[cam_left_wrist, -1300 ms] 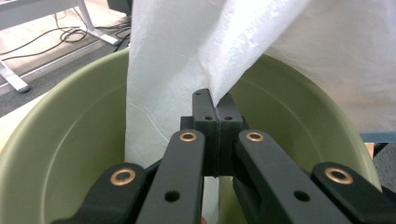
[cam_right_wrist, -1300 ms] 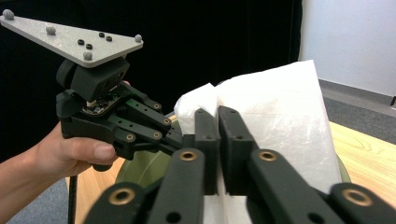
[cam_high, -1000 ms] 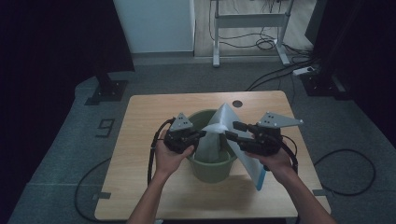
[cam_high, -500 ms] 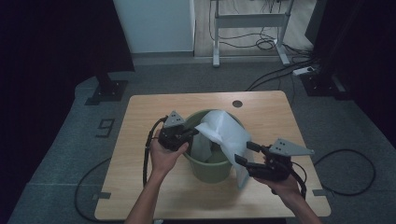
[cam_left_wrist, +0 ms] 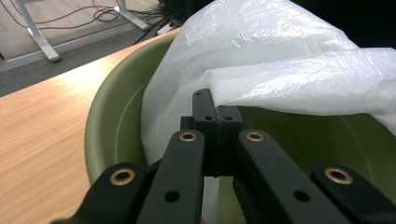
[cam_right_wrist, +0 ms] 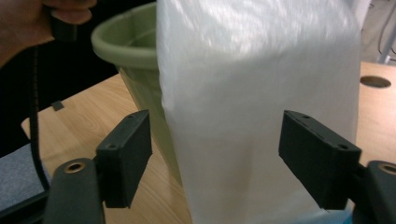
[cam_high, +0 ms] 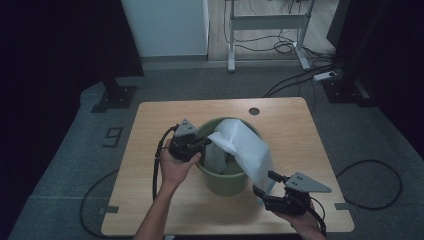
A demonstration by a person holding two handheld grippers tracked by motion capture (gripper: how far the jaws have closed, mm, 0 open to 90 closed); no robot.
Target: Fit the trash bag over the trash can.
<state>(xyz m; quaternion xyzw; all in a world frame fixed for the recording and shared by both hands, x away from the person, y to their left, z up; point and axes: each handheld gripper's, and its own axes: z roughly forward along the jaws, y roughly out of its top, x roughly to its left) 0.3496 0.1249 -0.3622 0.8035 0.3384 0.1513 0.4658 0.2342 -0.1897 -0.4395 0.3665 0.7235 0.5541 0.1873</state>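
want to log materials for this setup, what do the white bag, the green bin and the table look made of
White bag: thin plastic film, translucent, finely crinkled, with a soft sheen. Green bin: likely moulded plastic, smooth matte olive walls and a rolled rim. Table: light wood or wood-look laminate; the grain pattern shows, but which of the two can't be told.

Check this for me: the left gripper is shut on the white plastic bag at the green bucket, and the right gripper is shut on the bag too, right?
Not quite. The left gripper is shut on the white plastic bag at the green bucket, but the right gripper is open, its jaws standing apart either side of the bag, as the right gripper view shows.
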